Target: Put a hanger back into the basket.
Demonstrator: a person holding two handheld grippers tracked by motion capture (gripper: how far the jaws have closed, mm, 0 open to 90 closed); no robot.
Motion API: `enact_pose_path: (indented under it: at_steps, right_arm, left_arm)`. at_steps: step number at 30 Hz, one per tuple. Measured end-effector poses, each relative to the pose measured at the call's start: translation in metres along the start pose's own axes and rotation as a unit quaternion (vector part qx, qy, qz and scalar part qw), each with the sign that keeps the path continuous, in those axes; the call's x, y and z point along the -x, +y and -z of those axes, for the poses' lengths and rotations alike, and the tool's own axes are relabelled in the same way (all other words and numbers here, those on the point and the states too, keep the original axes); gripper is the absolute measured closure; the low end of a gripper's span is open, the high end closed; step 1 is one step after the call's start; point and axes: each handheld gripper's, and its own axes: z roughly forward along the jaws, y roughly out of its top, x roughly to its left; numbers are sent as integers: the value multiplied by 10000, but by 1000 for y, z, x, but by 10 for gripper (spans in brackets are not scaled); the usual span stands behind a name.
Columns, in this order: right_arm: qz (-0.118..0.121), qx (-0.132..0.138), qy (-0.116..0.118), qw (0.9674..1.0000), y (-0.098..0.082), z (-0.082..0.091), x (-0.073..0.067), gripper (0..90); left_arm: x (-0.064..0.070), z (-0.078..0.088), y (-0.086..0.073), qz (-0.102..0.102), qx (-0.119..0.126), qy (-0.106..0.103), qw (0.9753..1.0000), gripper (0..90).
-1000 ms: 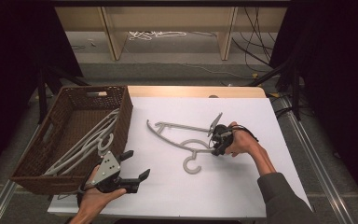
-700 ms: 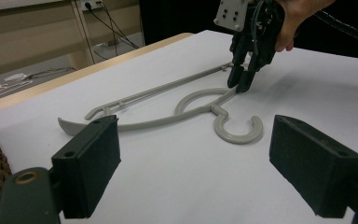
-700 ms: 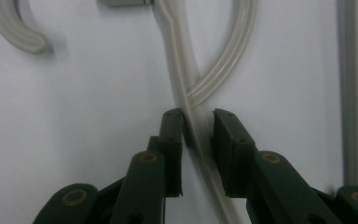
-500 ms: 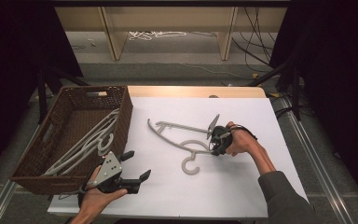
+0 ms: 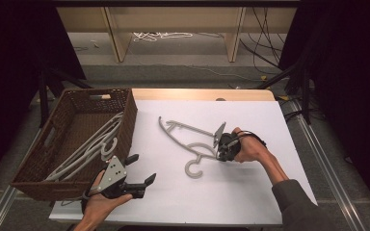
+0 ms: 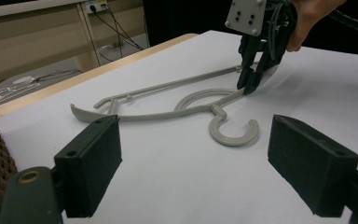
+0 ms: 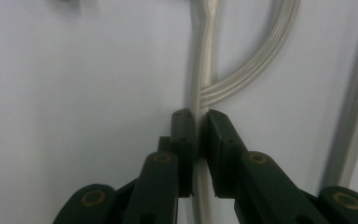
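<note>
A grey plastic hanger (image 5: 187, 169) lies flat on the white table, its hook toward me. My right gripper (image 5: 224, 147) points down at the hanger's neck. Its jaws have just been closing, and they now pinch the thin grey strip (image 7: 204, 70) between the pads (image 7: 184, 126). In the left gripper view this grip (image 6: 249, 84) sits just behind the hook (image 6: 232, 141). My left gripper (image 5: 141, 168) rests low at the front left, jaws wide open with nothing between them (image 6: 196, 158), aimed at the hanger.
A brown wicker basket (image 5: 129, 120) stands at the table's left edge with several grey hangers (image 5: 91, 147) in it, some sticking over its front rim. White tabletop (image 5: 250, 192) stretches to the front and right. Cables lie on the floor beyond.
The right gripper's jaws have drawn together on the hanger's neck. Neither hand nor the hanger has shifted.
</note>
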Motion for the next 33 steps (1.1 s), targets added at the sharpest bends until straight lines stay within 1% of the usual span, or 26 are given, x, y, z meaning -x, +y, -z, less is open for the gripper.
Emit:
enact_pose_path:
  at_steps: [2, 3, 4, 5, 6, 9, 11, 12, 13, 14, 15, 16, 17, 18, 19, 20, 21, 22, 23, 25, 27, 28, 29, 30, 32, 33]
  right_arm:
    - [85, 86, 87, 9999, 0, 0, -6, 822]
    - [157, 99, 112, 9998, 1, 0, -9, 822]
    - [157, 99, 112, 9998, 1, 0, -9, 822]
    - [211, 130, 98, 9996, 1, 1, -14, 823]
    - [211, 130, 98, 9996, 1, 1, -14, 823]
    - [389, 146, 105, 9991, 1, 6, -23, 823]
    - [424, 192, 113, 9989, 2, 11, -27, 822]
    - [424, 192, 113, 9989, 2, 11, -27, 822]
    - [471, 202, 124, 9986, 3, 14, -30, 823]
    - [466, 186, 143, 9986, 3, 15, -31, 823]
    - [477, 174, 169, 9986, 3, 15, -32, 823]
    - [530, 150, 145, 9984, 3, 16, -33, 823]
    - [537, 141, 178, 9983, 3, 17, -34, 823]
    - [560, 138, 177, 9982, 3, 18, -35, 823]
    - [587, 149, 174, 9980, 3, 19, -36, 823]
    - [582, 143, 169, 9981, 2, 20, -36, 823]
    - [597, 151, 157, 9980, 2, 22, -37, 823]
    - [597, 151, 157, 9980, 2, 22, -37, 823]
    - [629, 196, 182, 9977, 2, 24, -39, 823]
    - [644, 253, 201, 9974, 1, 28, -40, 823]
    - [653, 279, 175, 9973, 1, 32, -42, 823]
    - [653, 279, 175, 9973, 1, 32, -42, 823]
    - [667, 316, 204, 9971, 0, 35, -43, 823]
    - [667, 316, 204, 9971, 0, 35, -43, 823]
    - [688, 318, 192, 9969, -2, 41, -46, 823]
    - [679, 306, 230, 9970, -2, 42, -47, 822]
  left_arm:
    - [1, -1, 1, -6, 15, 5, 10000, 235]
    - [5, -4, 4, -128, -63, 136, 9998, 261]
    - [5, -4, 4, -128, -63, 136, 9998, 261]
    - [10, -8, 7, -148, -207, 111, 9996, 260]
    - [10, -8, 7, -148, -207, 111, 9996, 257]
    - [16, -21, 12, -523, -416, 102, 9977, 253]
    - [18, -30, 13, -550, -597, 66, 9967, 252]
    - [18, -30, 13, -550, -597, 66, 9967, 250]
    - [18, -41, 14, -664, -812, -10, 9945, 247]
    - [19, -47, 14, -701, -898, -21, 9935, 248]
    - [19, -53, 14, -796, -1021, 6, 9916, 251]
    - [19, -59, 14, -848, -1242, -56, 9886, 252]
    - [20, -65, 14, -887, -1366, -79, 9866, 253]
    - [20, -71, 15, -997, -1511, -117, 9834, 258]
    - [21, -76, 15, -1095, -1581, -121, 9813, 264]
    - [21, -76, 15, -1095, -1581, -121, 9813, 270]
    - [23, -86, 14, -1282, -1734, -138, 9764, 277]
    - [23, -86, 14, -1282, -1734, -138, 9764, 281]
    - [23, -96, 14, -1389, -1823, -143, 9733, 281]
    - [22, -104, 14, -1464, -1881, -153, 9711, 293]
    - [22, -110, 15, -1576, -1832, -168, 9702, 307]
    - [22, -110, 15, -1576, -1832, -168, 9702, 316]
    - [22, -115, 16, -1621, -1875, -270, 9684, 318]
    - [22, -115, 16, -1621, -1875, -270, 9684, 316]
    - [22, -120, 17, -1585, -1896, -405, 9681, 313]
    - [22, -121, 17, -1678, -1910, -427, 9662, 315]
